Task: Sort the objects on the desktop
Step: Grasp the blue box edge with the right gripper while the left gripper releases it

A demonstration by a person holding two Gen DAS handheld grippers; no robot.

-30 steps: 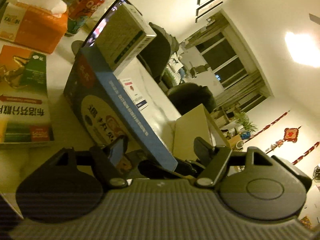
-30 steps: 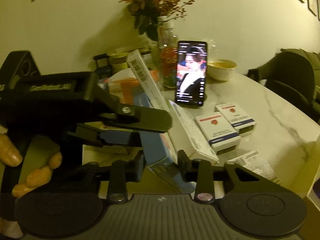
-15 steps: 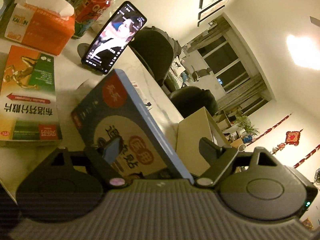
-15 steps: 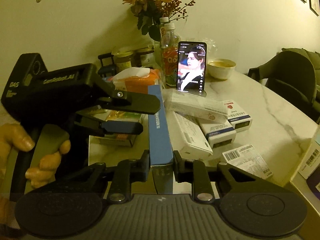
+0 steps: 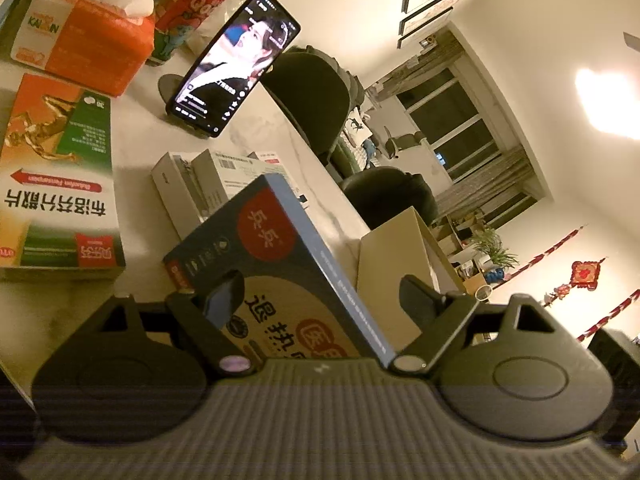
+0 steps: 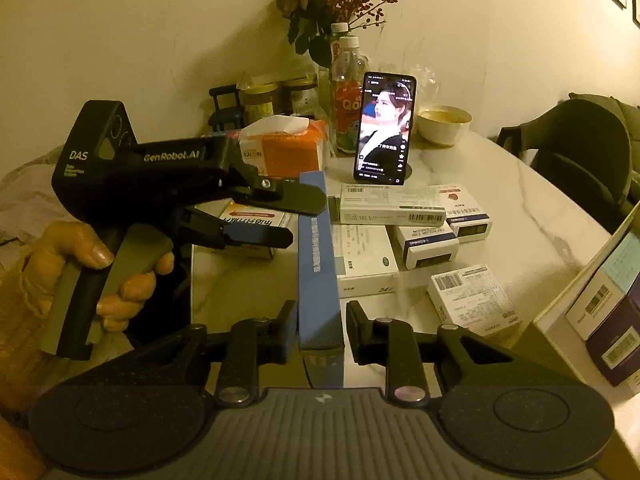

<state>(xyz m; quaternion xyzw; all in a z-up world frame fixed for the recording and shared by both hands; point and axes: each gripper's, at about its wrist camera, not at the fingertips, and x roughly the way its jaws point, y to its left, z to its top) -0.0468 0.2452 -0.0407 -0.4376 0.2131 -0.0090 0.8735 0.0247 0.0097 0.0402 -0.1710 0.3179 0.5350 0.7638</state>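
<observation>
Left gripper level, spread beside blue box

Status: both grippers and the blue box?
Left gripper open, jaws just widened, astride blue box. Right gripper jaws just eased open, box between, grip unclear. White boxes crowd table beyond.

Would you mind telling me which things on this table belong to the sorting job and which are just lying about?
Job: blue box, white medicine boxes, orange-and-green box.
Lying about: phone, tissue box, bowl, drink bottle.
</observation>
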